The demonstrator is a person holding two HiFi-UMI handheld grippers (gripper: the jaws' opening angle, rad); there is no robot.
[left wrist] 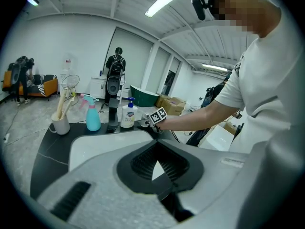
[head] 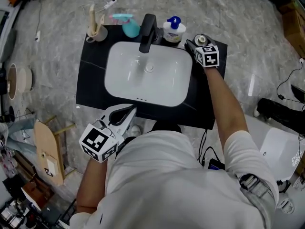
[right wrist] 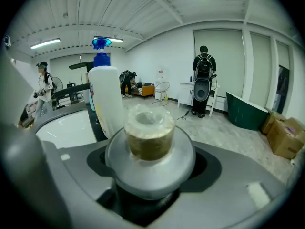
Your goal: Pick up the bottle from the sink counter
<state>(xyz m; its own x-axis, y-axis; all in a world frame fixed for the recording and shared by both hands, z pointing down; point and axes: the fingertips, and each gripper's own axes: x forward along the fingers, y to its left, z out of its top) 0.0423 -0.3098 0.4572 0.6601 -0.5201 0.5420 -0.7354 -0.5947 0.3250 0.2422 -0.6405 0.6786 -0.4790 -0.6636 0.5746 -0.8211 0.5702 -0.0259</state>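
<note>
The bottle (right wrist: 148, 137) is small, with a silver shoulder, amber contents and a clear cap. It stands at the back right corner of the black sink counter (head: 93, 80), and in the head view only the bottle's top (head: 200, 39) shows. My right gripper (head: 194, 46) reaches in from the right. Seen from the right gripper view, the right gripper (right wrist: 151, 173) holds the bottle between its jaws, and the pads look to press on its sides. My left gripper (head: 125, 114) hangs by the counter's front edge, shut and empty; the left gripper (left wrist: 157, 168) view looks across the basin.
A white pump soap bottle (head: 174, 30) stands just left of the small bottle. The black faucet (head: 147, 32), a teal spray bottle (head: 129, 26) and a cup of utensils (head: 96, 30) line the back. The white basin (head: 147, 73) fills the counter's middle.
</note>
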